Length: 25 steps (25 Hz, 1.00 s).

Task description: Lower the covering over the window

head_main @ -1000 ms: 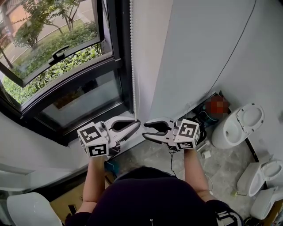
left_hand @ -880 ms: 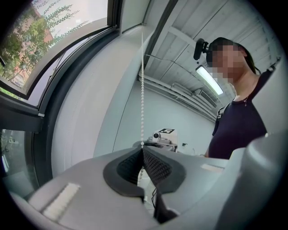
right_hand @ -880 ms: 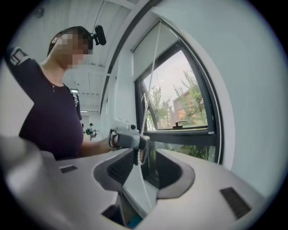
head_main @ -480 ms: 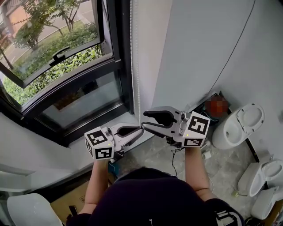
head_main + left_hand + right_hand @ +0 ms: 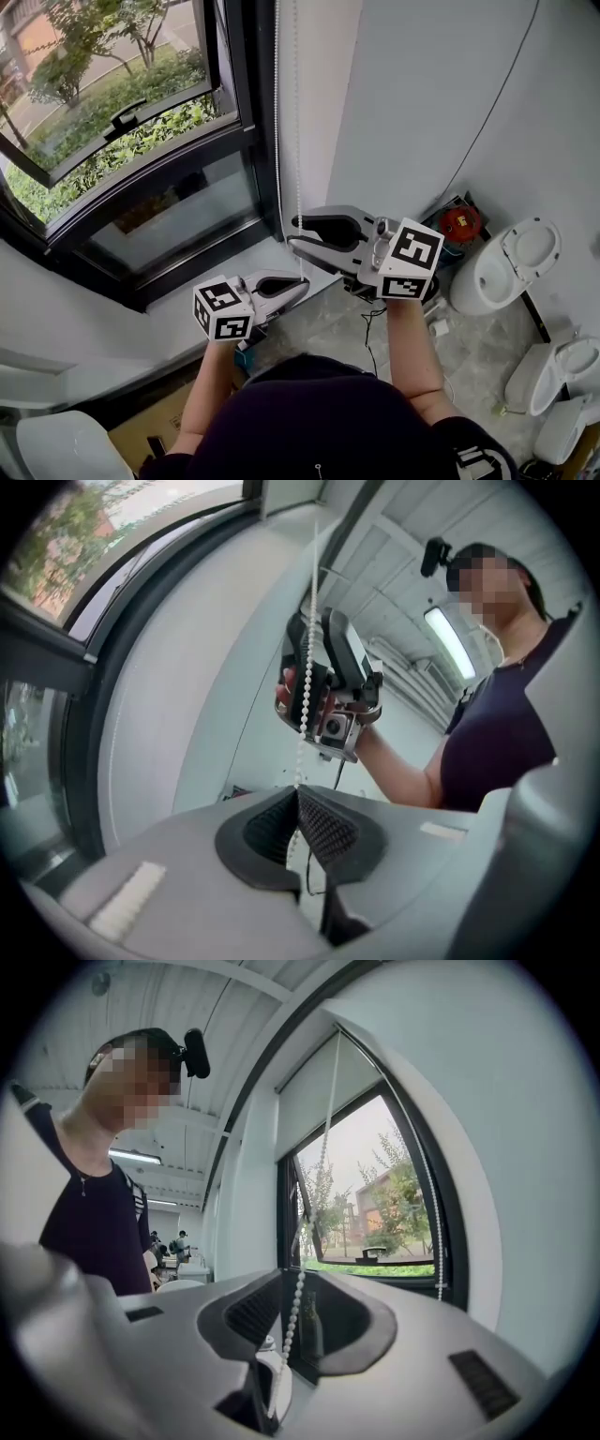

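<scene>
A white bead chain (image 5: 277, 94) hangs in two strands beside the black-framed window (image 5: 141, 202). My left gripper (image 5: 304, 282) is low, near the sill, shut on the chain; the beads run up out of its closed pads (image 5: 319, 832). My right gripper (image 5: 294, 232) is just above it. Its jaws are closing with the chain (image 5: 323, 1147) between them, and the pads still stand apart from the beads. In the right gripper view the grey roller blind (image 5: 328, 1082) covers only the top of the window.
A grey wall (image 5: 422, 94) runs to the right of the chain. White toilets (image 5: 511, 262) (image 5: 562, 370), a red object (image 5: 457, 223) and cables lie on the floor at right. The window's sash (image 5: 122, 117) stands open outward. A white seat (image 5: 66, 445) is at lower left.
My left gripper has moved down and toward me, still shut on the chain. My right gripper has risen and shifted left, so the chain now runs between its jaws.
</scene>
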Tool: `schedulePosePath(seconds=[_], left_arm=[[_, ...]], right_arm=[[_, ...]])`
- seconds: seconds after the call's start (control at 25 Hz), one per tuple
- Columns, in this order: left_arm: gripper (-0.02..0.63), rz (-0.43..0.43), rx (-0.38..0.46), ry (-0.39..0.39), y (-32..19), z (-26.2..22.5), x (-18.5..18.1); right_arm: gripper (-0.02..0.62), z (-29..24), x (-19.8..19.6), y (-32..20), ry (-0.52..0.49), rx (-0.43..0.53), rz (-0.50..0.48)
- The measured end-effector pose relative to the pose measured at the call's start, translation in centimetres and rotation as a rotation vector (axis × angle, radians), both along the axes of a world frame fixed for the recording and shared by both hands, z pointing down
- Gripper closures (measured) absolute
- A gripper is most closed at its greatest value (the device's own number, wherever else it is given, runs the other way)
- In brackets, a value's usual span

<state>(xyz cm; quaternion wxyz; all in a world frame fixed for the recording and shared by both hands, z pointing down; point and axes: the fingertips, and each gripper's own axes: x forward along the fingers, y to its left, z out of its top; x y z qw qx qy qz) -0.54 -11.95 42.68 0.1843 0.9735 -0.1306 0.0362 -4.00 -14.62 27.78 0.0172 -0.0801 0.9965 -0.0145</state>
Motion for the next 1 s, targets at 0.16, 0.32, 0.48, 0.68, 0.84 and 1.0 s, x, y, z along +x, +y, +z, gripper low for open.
schedulePosePath(seconds=[0.16, 0.32, 0.48, 0.68, 0.84, 1.0], left_arm=[[0.595, 0.004, -0.023, 0.059, 0.2, -0.1, 0.4], [0.595, -0.002, -0.023, 0.053, -0.1, 0.1, 0.1], [0.595, -0.007, -0.022, 0.054, -0.1, 0.0, 0.0], [0.594, -0.011, 0.023, -0.011, -0.2, 0.9, 0.1], [0.594, -0.026, 0.007, 0.016, -0.4, 1.8, -0.1], [0.594, -0.031, -0.004, 0.004, -0.6, 2.5, -0.4]], right_arm=[[0.485, -1.3, 0.0, -0.4, -0.018, 0.011, 0.019], [0.519, -2.2, 0.3, -0.9, -0.049, 0.014, 0.053], [0.569, -2.2, 0.1, -0.6, -0.031, 0.007, 0.036], [0.581, -1.2, -0.2, -0.6, 0.006, -0.038, 0.009], [0.581, -0.2, 0.0, -0.9, -0.007, -0.082, 0.003], [0.583, 0.5, 0.1, -1.3, 0.03, -0.079, 0.024]])
